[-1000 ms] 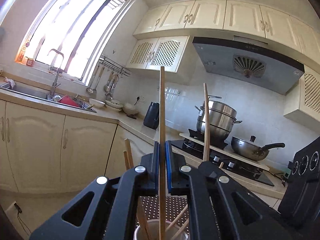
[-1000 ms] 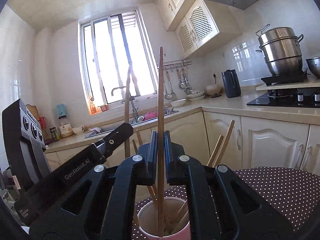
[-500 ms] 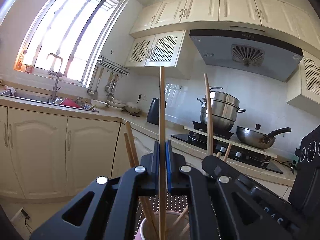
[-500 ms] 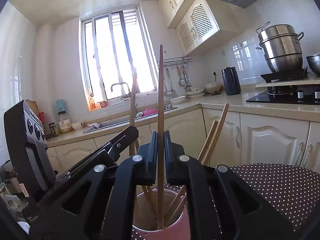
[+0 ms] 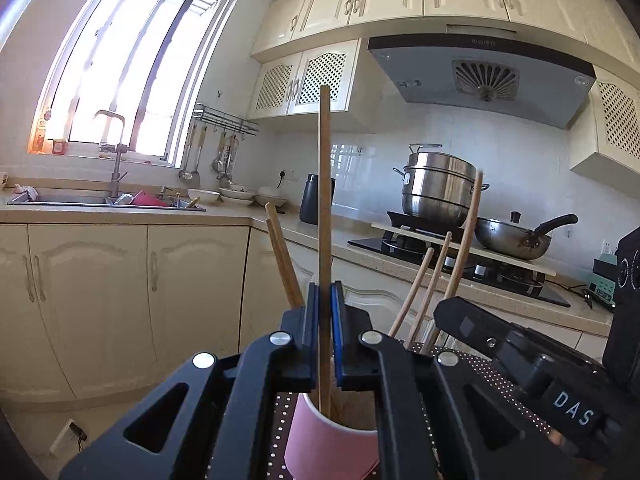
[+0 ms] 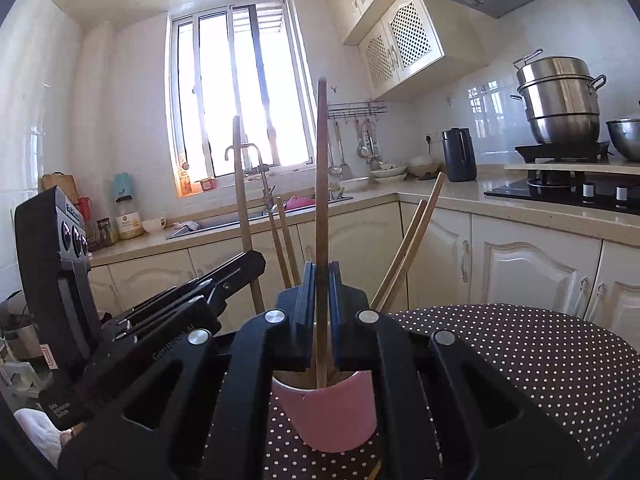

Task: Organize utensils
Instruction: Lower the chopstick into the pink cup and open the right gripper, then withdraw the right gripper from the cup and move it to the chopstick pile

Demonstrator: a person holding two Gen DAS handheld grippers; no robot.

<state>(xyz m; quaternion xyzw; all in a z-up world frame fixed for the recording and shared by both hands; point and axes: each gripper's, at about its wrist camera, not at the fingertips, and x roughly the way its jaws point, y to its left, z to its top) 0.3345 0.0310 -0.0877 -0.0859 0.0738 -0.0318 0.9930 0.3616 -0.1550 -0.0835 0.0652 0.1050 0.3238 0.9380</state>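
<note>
My left gripper (image 5: pixel 325 308) is shut on an upright wooden chopstick (image 5: pixel 324 184) whose lower end sits inside the pink cup (image 5: pixel 328 440). The right gripper (image 6: pixel 321 292) is shut on a second upright chopstick (image 6: pixel 321 176), its tip also down in the pink cup (image 6: pixel 332 416). Several more chopsticks (image 6: pixel 408 248) lean in the cup. In the left wrist view the right gripper (image 5: pixel 456 312) shows at the right with its chopstick (image 5: pixel 466 240). In the right wrist view the left gripper (image 6: pixel 244 264) shows at the left with its chopstick (image 6: pixel 240 184).
The cup stands on a brown polka-dot surface (image 6: pixel 520 356). Behind it run cream cabinets (image 5: pixel 120 288) and a counter with a sink (image 5: pixel 100 199), a dark kettle (image 6: pixel 459 154), and a stove with a steel steamer pot (image 5: pixel 438 188) and a pan (image 5: pixel 516 236).
Both grippers have sunk toward the cup with their chopsticks still gripped. The pink cup now shows larger and higher in both views, with the chopstick ends deeper inside it.
</note>
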